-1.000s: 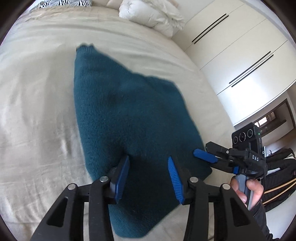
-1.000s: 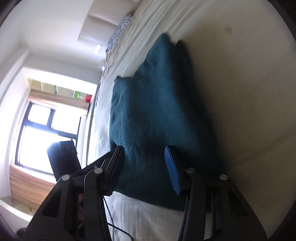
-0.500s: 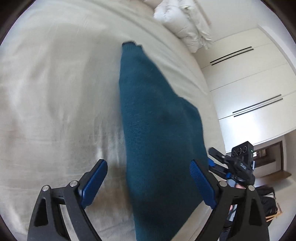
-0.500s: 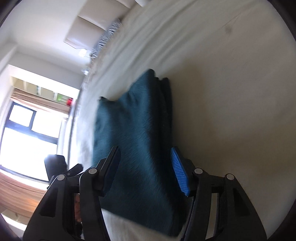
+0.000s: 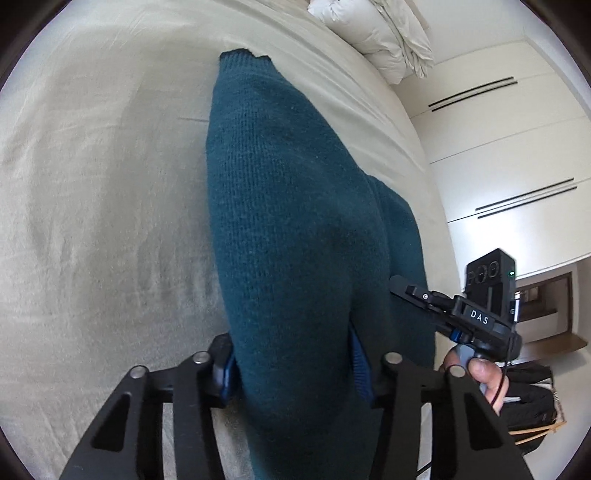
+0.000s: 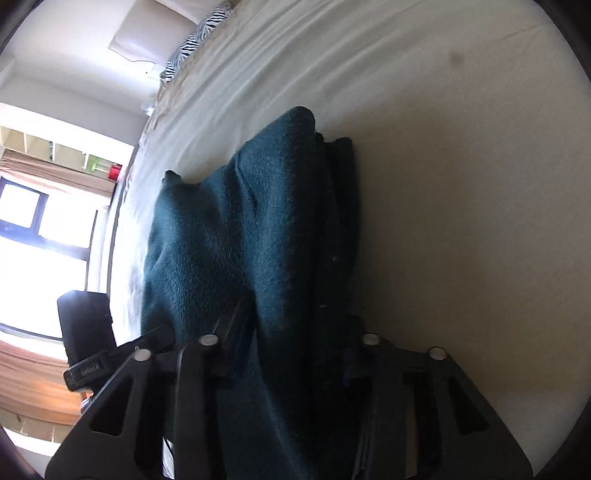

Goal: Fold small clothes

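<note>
A dark teal knitted sweater (image 5: 280, 206) lies lengthwise on a cream bed sheet (image 5: 96, 192), folded into a narrow strip. My left gripper (image 5: 295, 365) is shut on its near edge, the blue pads pressed into the knit from both sides. In the right wrist view the same sweater (image 6: 251, 236) runs away from me, and my right gripper (image 6: 295, 354) is shut on its near end, the fabric bunched between the fingers. The right gripper also shows in the left wrist view (image 5: 458, 317), held by a hand beside the sweater's right edge.
White pillows (image 5: 380, 33) lie at the far end of the bed. White wardrobe doors (image 5: 517, 155) stand to the right. A window (image 6: 33, 236) and a zebra-patterned cushion (image 6: 195, 40) show in the right wrist view. The other gripper (image 6: 92, 347) shows at the lower left there.
Both grippers were open above the sweater. They have moved down onto its near edge and closed on the knit, which now bunches up between the fingers.
</note>
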The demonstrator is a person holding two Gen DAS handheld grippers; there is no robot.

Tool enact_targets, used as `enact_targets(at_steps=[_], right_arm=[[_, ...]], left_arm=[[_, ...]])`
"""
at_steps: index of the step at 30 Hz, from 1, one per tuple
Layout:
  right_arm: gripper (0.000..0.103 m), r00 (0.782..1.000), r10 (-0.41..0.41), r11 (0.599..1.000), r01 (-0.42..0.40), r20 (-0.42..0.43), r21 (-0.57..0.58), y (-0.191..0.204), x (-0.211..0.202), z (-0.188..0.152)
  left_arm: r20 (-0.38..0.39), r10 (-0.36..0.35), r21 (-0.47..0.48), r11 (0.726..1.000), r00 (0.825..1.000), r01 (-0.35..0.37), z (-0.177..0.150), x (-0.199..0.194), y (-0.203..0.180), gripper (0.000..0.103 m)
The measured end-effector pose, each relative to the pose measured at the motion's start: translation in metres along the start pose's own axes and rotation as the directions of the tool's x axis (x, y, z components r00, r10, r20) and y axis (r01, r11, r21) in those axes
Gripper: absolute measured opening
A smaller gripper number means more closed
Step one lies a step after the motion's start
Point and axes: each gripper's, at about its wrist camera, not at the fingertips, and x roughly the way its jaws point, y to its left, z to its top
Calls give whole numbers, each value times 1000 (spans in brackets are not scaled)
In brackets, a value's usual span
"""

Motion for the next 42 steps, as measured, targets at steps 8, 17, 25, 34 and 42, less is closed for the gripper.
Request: enact_targets(at_steps=[8,17,25,34,42], right_arm=[[20,971,-201,957,224,131,-187,69,-24,-28],[20,975,-127,915,186,183,-357,177,-63,-107],[20,984,-75,861,145,162,-488,271,-51,-204],[20,992,-62,881,104,106,-461,281,9,-256],[22,999,29,975,-20,37,-222,199,55,-251]], left_arm=[[65,73,113,990,995,-81,-18,-47,-32,43],[155,110,205,969,982,-140,-83,-168,-31,43],[218,173,239,945,960,-225,-150,-239,-3,43],[170,195,125,968,966,-217,-179,-221,76,44],[149,91,12,996,985,-94,-189,-200,133,52]])
